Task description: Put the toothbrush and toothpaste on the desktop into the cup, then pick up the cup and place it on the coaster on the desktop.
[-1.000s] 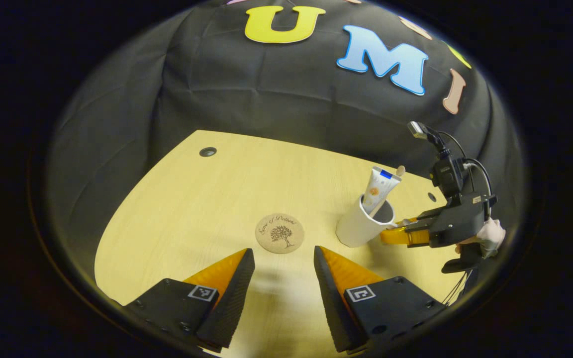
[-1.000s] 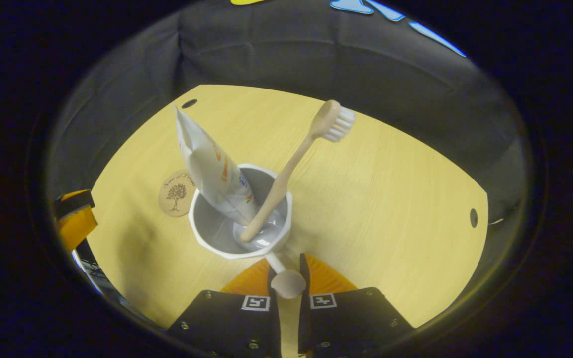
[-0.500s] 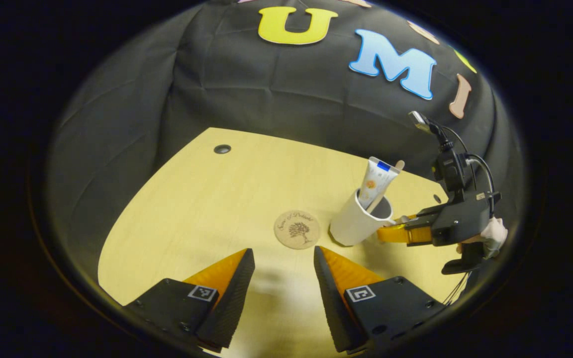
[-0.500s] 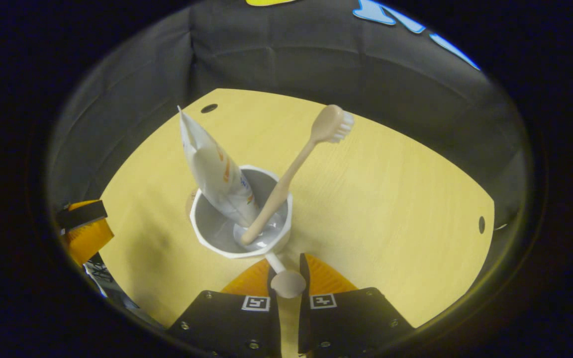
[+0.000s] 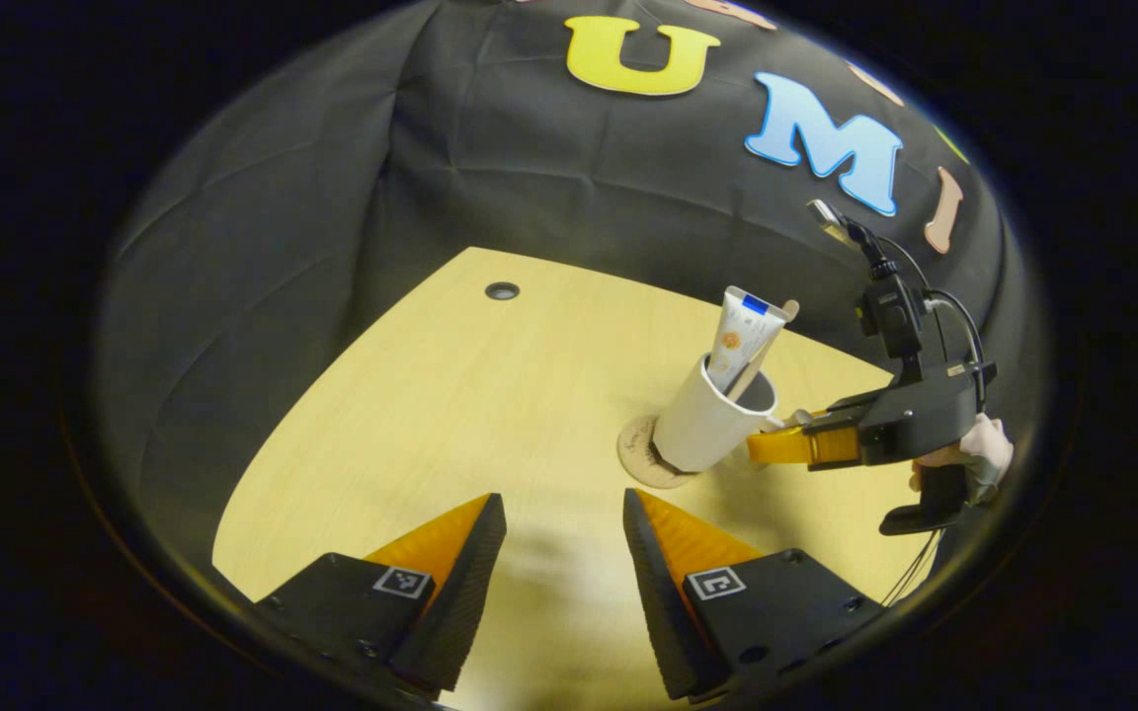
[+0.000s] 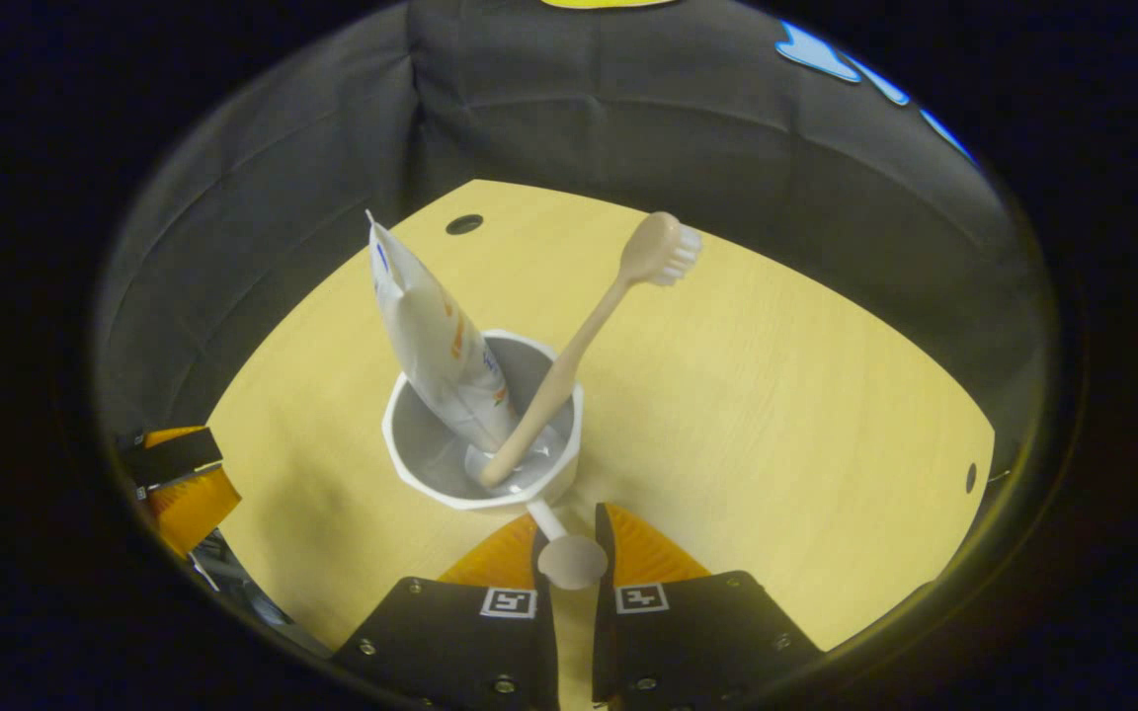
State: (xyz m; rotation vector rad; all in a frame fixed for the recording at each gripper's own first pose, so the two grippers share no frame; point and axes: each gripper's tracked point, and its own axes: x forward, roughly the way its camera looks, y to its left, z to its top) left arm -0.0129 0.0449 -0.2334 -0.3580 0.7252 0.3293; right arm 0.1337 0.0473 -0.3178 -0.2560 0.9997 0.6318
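Note:
A white cup holds the toothpaste tube and the beige toothbrush, both leaning out of its rim. The cup is tilted and sits over the round cork coaster, which peeks out at its left base. In the right gripper view my right gripper is shut on the cup's handle, with the cup just ahead of the fingers. The right gripper and the hand holding it also show in the left gripper view. My left gripper stands open over bare desk, nearer than the coaster.
The pale wooden desktop has a cable hole at the far left and another near its right edge. Black cloth walls close in behind the desk. The left gripper's finger shows at the left of the right gripper view.
The right gripper has carried the cup leftward across the desk until it stands over the coaster, which is now mostly hidden beneath it. The left gripper stays open, its view swinging slightly.

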